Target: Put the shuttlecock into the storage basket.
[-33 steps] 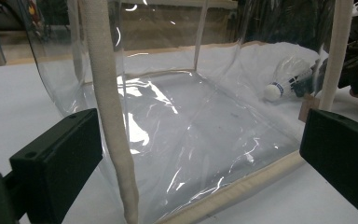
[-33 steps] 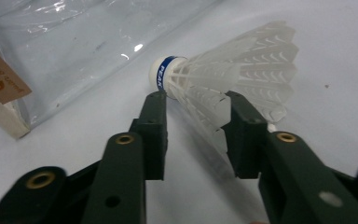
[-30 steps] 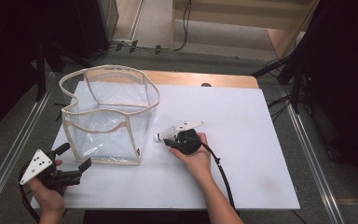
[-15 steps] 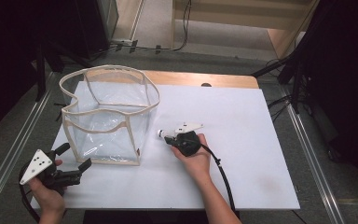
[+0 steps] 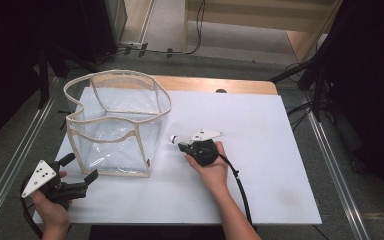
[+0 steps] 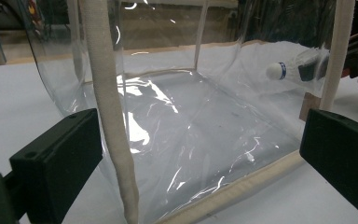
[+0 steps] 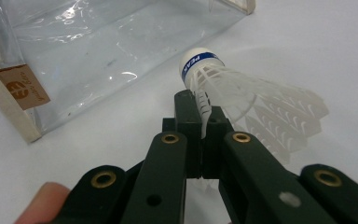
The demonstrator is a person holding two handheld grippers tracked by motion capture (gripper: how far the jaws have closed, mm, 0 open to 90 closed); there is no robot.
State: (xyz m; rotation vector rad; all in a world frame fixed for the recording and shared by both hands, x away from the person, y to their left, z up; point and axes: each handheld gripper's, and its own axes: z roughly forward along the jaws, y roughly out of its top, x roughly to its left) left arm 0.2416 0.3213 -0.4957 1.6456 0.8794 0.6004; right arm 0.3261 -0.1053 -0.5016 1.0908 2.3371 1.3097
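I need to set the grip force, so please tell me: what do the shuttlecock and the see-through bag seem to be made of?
Shuttlecock: probably plastic; its white skirt is a moulded lattice, not feathers, and the rounded white head has a smooth matt look with a blue band.
See-through bag: seemingly soft clear vinyl, glossy with creases and reflections; its cream edging looks like woven fabric tape.

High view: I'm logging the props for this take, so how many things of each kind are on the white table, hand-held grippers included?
Clear plastic bag: 1
Shuttlecock: 1
Hand-held grippers: 2, the left hand-held gripper and the right hand-held gripper, which is pinching the shuttlecock
Total: 4
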